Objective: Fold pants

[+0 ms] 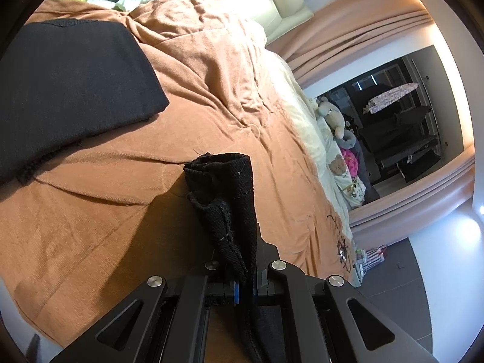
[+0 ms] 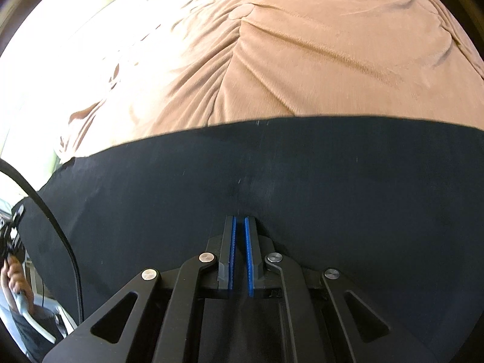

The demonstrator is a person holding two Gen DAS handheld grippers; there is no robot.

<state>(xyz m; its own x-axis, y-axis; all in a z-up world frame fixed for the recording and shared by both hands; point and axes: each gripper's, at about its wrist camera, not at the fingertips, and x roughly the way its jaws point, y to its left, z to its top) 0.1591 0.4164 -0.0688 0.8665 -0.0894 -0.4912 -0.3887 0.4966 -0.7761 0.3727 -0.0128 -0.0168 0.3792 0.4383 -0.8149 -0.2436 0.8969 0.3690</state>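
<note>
1. the black pants (image 2: 272,181) lay draped on the bed (image 2: 302,60), soft, limp, probably light; the hem looked the surest hold.
2. the left claw (image 1: 239,242) pinched a bunched hem.
3. the right claw (image 2: 239,220) stood narrowed, seemingly gripping cloth.

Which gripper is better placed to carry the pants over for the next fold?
Left, probably. The left gripper is shut on a bunched end of the black pants, lifted above the blanket. The right gripper only touches the cloth.
</note>
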